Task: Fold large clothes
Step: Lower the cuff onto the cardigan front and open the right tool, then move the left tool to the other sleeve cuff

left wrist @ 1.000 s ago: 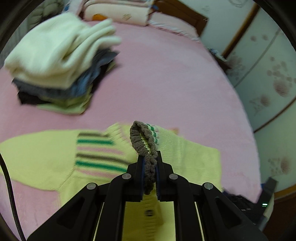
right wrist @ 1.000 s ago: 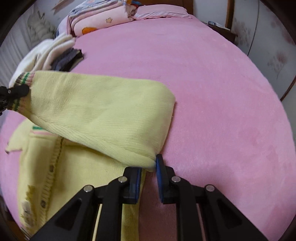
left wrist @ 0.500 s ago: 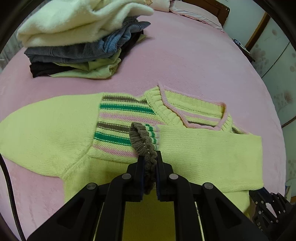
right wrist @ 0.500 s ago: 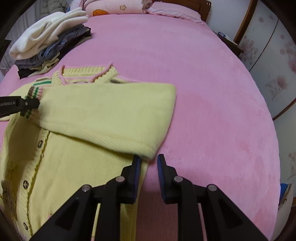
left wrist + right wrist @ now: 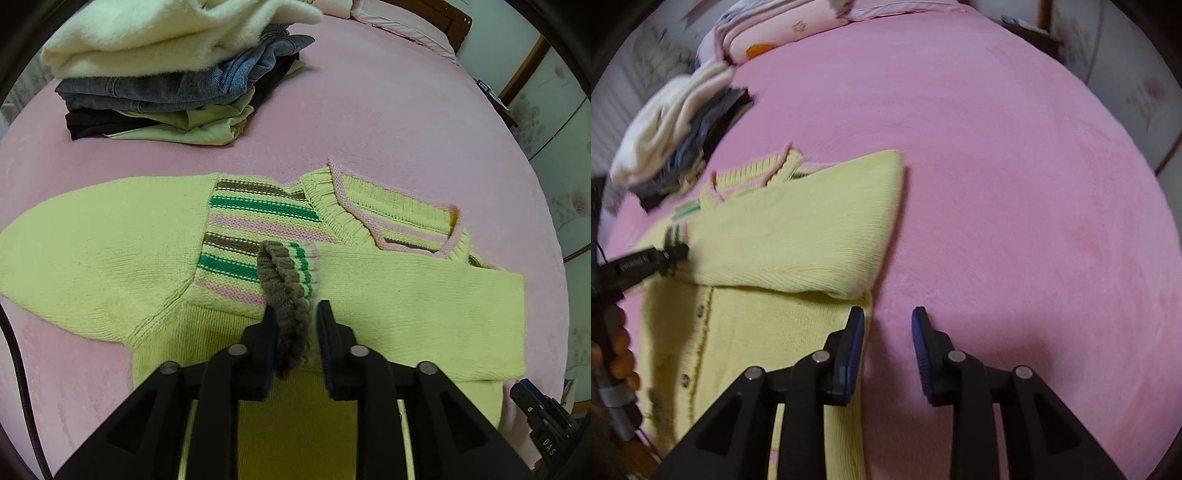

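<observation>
A yellow knit cardigan (image 5: 110, 254) with green, pink and brown stripes lies flat on the pink bed (image 5: 388, 122). Its right sleeve (image 5: 424, 306) is folded across the chest. My left gripper (image 5: 295, 317) is open, its jaws apart around the brown sleeve cuff (image 5: 284, 288), which rests loose between them. In the right wrist view the folded sleeve (image 5: 798, 236) lies over the buttoned front. My right gripper (image 5: 888, 321) is open and empty, just below the sleeve's fold, over the cardigan's edge and the bed (image 5: 1015, 184).
A pile of folded clothes (image 5: 177, 70) with a cream sweater on top sits at the back left; it also shows in the right wrist view (image 5: 676, 125). Pillows (image 5: 783, 33) lie at the head of the bed. Cabinet doors (image 5: 557, 122) stand to the right.
The sleeve was carried across and laid down on the cardigan's chest. Both grippers have opened: the left let go of the cuff, the right let go of the sleeve's fold and drew back.
</observation>
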Demonstrator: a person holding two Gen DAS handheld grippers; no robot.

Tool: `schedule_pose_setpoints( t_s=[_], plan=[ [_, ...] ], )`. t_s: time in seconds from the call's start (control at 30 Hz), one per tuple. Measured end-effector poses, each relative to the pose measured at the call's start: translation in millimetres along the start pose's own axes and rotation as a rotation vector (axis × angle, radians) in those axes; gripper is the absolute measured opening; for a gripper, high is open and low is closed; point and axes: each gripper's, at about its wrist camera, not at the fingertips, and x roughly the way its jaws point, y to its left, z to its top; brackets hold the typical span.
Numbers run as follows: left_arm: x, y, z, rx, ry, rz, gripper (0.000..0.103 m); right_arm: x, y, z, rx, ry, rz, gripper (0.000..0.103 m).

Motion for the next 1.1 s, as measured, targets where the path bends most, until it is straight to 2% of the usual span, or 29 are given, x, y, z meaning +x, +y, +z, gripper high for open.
schedule_pose_setpoints(
  t_s=[0.07, 0.1, 0.23, 0.4, 0.53, 0.63, 0.7, 0.87, 1.1],
  plan=[
    [-7.4, -1.9, 2.2, 0.003, -0.009, 0.014, 0.046, -7.4, -6.6, 1.6, 0.020, -0.007, 0.004, 0.027],
    [-15.1, -2.7, 1.6, 0.006, -0.028, 0.019, 0.048, -12.1, -8.1, 3.0, 0.025, -0.015, 0.007, 0.027],
    [-39.0, -13.3, 2.1, 0.039, -0.069, -0.007, 0.049, -23.7, 0.8, 13.0, 0.003, -0.059, 0.027, 0.027],
    [-41.4, -38.3, 2.0, 0.094, -0.048, -0.034, 0.074, -13.8, 26.8, 31.7, -0.060, -0.082, 0.059, 0.027],
    [-22.0, -56.0, 2.4, 0.096, -0.025, -0.091, 0.076, 3.9, 44.2, 39.1, -0.104, -0.077, 0.068, 0.024],
    [5.4, -56.5, 1.7, 0.081, 0.044, -0.038, 0.076, 18.6, 48.2, 39.2, -0.121, -0.047, 0.057, 0.019],
    [19.3, -50.1, 0.0, 0.058, 0.075, -0.026, 0.072, 24.0, 46.9, 36.5, -0.132, -0.034, 0.036, 0.016],
    [21.7, -45.0, -3.6, 0.075, 0.057, -0.044, 0.070, 32.9, 37.6, 27.0, -0.147, -0.006, 0.002, 0.010],
    [15.7, -44.7, -4.4, 0.086, 0.063, -0.050, 0.070, 29.4, 37.5, 29.3, -0.143, 0.005, 0.000, 0.010]
  ],
)
